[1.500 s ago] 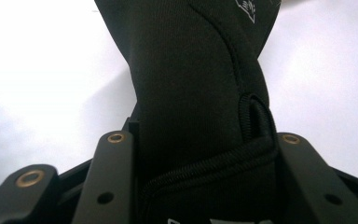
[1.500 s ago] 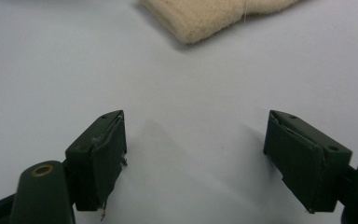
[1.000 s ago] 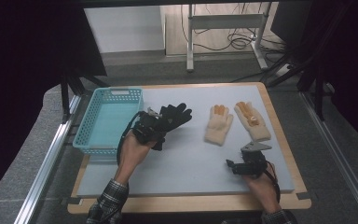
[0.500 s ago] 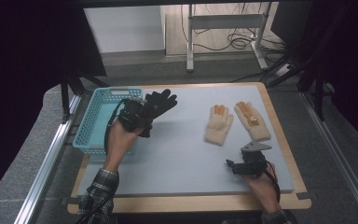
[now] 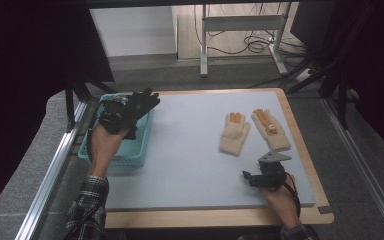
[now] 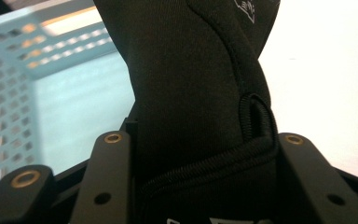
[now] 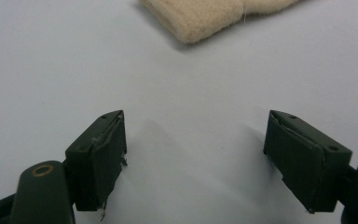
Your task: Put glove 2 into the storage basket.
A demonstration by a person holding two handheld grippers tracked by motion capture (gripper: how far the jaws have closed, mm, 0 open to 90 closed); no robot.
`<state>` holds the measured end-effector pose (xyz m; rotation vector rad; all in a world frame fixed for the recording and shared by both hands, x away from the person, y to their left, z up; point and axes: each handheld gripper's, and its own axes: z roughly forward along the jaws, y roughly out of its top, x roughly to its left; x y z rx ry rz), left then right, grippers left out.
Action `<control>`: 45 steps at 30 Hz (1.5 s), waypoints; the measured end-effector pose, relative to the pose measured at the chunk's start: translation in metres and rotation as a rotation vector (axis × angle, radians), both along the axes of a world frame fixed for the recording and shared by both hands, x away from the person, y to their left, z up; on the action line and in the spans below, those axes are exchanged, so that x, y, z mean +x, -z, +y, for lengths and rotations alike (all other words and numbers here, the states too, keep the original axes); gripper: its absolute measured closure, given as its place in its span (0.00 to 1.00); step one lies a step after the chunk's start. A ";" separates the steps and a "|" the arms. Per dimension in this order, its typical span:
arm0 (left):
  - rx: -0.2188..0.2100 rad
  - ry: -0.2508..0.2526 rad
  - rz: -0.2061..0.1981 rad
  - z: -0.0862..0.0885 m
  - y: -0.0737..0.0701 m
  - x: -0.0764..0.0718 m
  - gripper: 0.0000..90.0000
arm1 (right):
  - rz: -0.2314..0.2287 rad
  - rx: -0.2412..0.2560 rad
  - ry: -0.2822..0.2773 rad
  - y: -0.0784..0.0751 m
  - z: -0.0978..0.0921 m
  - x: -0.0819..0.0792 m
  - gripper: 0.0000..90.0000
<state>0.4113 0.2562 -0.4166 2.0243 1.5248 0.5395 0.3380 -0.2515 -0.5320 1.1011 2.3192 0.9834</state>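
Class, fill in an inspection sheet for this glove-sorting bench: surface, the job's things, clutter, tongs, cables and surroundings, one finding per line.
Surface: pale blue mat on a wooden board, bare in the middle.
Job's things: black glove held above the teal basket at the mat's left edge; two cream gloves lie flat side by side at right.
Clutter: nothing seen.
Tongs: left tongs shut on the black glove's cuff; right tongs open, low over the mat, short of a cream cuff.
Cables: one trails from the right tongs by the wrist; more lie coiled on the floor behind.
Surroundings: metal desk frame beyond the table; dark drapes on both sides.
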 end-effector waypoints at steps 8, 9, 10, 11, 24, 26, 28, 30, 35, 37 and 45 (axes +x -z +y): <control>0.005 -0.096 0.084 0.035 0.025 0.010 0.63 | 0.000 0.000 0.000 0.000 0.000 0.000 0.23; 0.012 -0.106 0.103 0.038 0.029 0.012 0.62 | 0.000 0.000 0.000 0.000 0.000 0.000 0.23; 0.021 -0.113 0.121 0.042 0.034 0.014 0.62 | 0.000 0.000 0.000 0.000 0.000 0.000 0.23; 0.026 -0.124 0.140 0.044 0.038 0.017 0.62 | 0.000 0.000 0.000 0.000 0.000 0.000 0.23; 0.130 -0.256 0.298 0.064 0.078 0.039 0.60 | 0.000 0.001 0.000 0.000 0.000 0.000 0.23; 0.142 -0.268 0.307 0.066 0.079 0.040 0.59 | 0.000 0.000 0.000 0.000 0.000 0.000 0.23; 0.161 -0.273 0.316 0.068 0.079 0.041 0.58 | 0.000 0.001 0.000 0.000 0.000 0.000 0.23; 0.159 -0.275 0.315 0.070 0.079 0.041 0.56 | 0.000 0.001 0.000 0.000 0.000 0.000 0.23; 0.152 -0.241 0.348 0.067 0.081 0.042 0.36 | 0.000 0.001 0.000 0.000 0.000 0.000 0.23; 0.138 -0.230 0.360 0.065 0.080 0.042 0.28 | 0.000 0.001 0.000 0.000 0.000 0.000 0.23; 0.073 -0.204 0.315 0.068 0.063 0.032 0.14 | 0.000 0.000 0.000 0.000 0.000 0.000 0.23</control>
